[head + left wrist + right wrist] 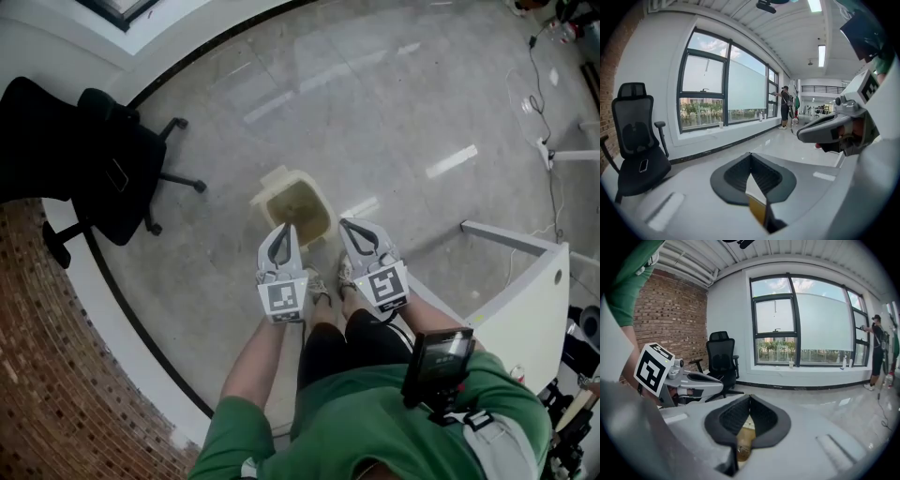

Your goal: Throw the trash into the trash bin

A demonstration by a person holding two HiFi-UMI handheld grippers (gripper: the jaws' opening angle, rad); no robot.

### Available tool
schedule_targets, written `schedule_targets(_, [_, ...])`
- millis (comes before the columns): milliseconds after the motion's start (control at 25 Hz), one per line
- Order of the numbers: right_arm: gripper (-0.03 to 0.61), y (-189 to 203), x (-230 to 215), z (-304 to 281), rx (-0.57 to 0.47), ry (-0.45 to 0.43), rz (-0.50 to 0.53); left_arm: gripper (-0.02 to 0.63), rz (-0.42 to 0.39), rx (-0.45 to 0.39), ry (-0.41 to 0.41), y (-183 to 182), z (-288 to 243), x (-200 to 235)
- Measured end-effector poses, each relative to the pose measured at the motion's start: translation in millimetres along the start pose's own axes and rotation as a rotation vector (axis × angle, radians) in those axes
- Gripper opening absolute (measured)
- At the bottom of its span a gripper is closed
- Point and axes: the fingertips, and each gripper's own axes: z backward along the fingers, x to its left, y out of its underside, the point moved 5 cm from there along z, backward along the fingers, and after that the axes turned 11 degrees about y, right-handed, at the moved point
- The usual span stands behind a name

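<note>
The cream-yellow open trash bin [270, 182] stands on the grey floor just ahead of the person's feet. Both grippers hover over its near side, side by side. My left gripper [284, 228] has its jaws pressed together at the tips with nothing between them. My right gripper [348, 225] is likewise shut and empty. In the left gripper view the closed jaws of the left gripper [751, 154] frame a sliver of the yellow bin [757, 212] below. The right gripper view shows the right gripper [750, 397] shut the same way, over the bin [742, 439]. No trash is visible in either gripper.
A black office chair [103, 159] stands at the left by the brick wall [56, 394]. A white table [525, 309] is at the right, with cables [539, 103] on the floor beyond. Another person [876, 350] stands far off by the windows.
</note>
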Motion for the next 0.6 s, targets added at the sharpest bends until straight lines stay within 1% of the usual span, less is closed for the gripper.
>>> schedule_targets(160, [0.003, -48.3, -3.2, 4.2, -0.091, 0.003, 0.035, 0.008, -0.050, -0.086, -0.002, -57.3, 7.6, 6.0])
schedule_targets(320, [0.003, -95.5, -7.5, 25.6, -0.167, 0.042, 0.024, 0.006, -0.078, -0.156, 0.002, -105.5, 31.0, 3.6])
schedule_targets(480, [0.003, -132.6, -5.9, 50.9, -0.224, 0.071, 0.003, 0.006, -0.104, -0.223, 0.009, -142.2, 58.8, -2.1])
schedule_targets(600, [0.003, -157.4, -5.6, 62.8, -0.286, 0.081, 0.021, 0.006, -0.123, -0.285, 0.025, -168.7, 71.4, -5.5])
